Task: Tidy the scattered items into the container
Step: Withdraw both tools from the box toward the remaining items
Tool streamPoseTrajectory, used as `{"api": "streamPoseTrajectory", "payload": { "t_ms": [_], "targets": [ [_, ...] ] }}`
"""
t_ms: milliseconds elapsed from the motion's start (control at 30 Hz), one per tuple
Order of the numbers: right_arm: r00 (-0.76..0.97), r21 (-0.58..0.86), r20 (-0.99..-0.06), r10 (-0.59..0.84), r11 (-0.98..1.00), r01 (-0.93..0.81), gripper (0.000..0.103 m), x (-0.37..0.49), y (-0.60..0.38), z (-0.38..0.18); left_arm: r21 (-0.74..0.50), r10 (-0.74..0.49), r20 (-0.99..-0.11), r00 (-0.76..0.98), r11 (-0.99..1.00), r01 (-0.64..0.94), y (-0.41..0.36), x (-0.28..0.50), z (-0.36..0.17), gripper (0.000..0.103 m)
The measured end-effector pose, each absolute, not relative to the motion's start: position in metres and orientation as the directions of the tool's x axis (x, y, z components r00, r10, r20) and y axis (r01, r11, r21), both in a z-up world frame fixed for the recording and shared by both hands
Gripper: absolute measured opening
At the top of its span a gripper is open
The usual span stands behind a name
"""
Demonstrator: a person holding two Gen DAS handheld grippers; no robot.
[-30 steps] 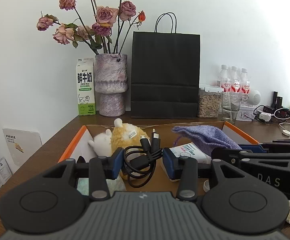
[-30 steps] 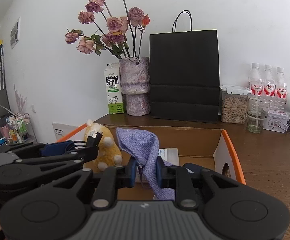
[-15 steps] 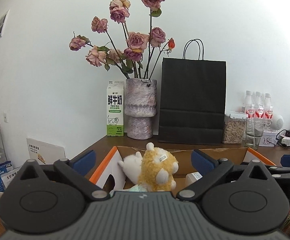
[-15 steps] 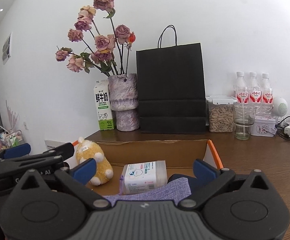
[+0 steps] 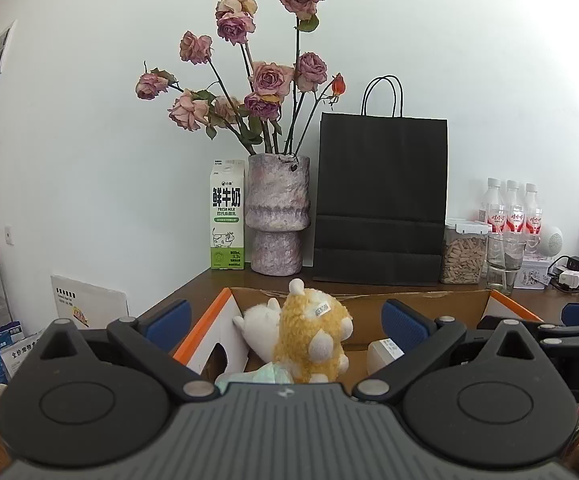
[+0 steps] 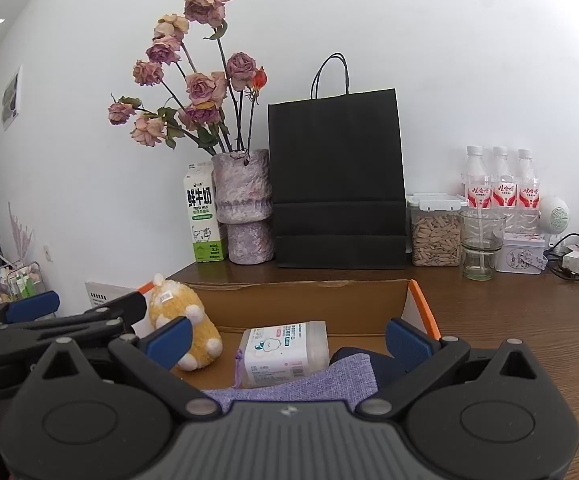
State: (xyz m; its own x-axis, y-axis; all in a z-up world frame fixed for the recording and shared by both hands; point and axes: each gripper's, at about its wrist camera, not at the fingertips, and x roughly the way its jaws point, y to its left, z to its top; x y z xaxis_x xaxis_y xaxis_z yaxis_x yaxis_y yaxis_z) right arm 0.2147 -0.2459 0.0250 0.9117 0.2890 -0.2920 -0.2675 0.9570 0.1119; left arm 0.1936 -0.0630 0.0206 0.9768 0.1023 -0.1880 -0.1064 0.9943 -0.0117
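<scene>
Each fisheye camera sits close behind its own wide-spread blue-padded fingers, aimed slightly downward across the orange-edged cardboard box toward the white back wall, the left view from further left, both sharing the fluffy yellow plush toy, mottled purple vase and black paper bag.

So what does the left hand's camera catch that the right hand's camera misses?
Only the left wrist view shows the white plush tucked behind the yellow one. Only the right wrist view shows the purple cloth pouch lying in the box and the wipes pack's whole front. Both show the yellow plush, cardboard box, vase and black bag.
</scene>
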Motion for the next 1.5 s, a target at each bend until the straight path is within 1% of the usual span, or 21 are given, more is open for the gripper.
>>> {"api": "streamPoseTrajectory", "payload": {
  "t_ms": [567,733,1000,1167,1367,1500],
  "targets": [
    [0.912,0.093,-0.301,0.277,0.961,-0.261,0.103,0.209,-0.248,0.020,-0.007,0.120,-0.188,0.975,0.992,-0.123,-0.059,0.189,0.013,0.103],
    [0.916,0.102,-0.282,0.286,0.958,-0.268,0.103,0.203,-0.252,0.020,-0.020,0.128,-0.160,0.979,0.991,-0.133,-0.055,0.182,0.013,0.103],
    [0.927,0.097,-0.250,0.280,0.960,-0.264,0.103,0.193,-0.257,0.017,0.007,0.135,-0.148,0.980,0.991,-0.136,-0.056,0.171,0.009,0.103],
    [0.933,0.094,-0.231,0.274,0.961,-0.259,0.103,0.183,-0.262,0.015,-0.001,0.140,-0.135,0.981,0.990,-0.142,-0.052,0.160,0.007,0.103],
    [0.945,0.071,-0.211,0.252,0.968,-0.242,0.103,0.164,-0.266,0.011,-0.010,0.146,-0.144,0.979,0.989,-0.149,-0.046,0.149,0.002,0.103],
    [0.948,0.082,-0.213,0.237,0.971,-0.224,0.103,0.154,-0.273,0.008,-0.004,0.147,-0.153,0.977,0.989,-0.150,-0.045,0.141,-0.001,0.103]
  ]
}}
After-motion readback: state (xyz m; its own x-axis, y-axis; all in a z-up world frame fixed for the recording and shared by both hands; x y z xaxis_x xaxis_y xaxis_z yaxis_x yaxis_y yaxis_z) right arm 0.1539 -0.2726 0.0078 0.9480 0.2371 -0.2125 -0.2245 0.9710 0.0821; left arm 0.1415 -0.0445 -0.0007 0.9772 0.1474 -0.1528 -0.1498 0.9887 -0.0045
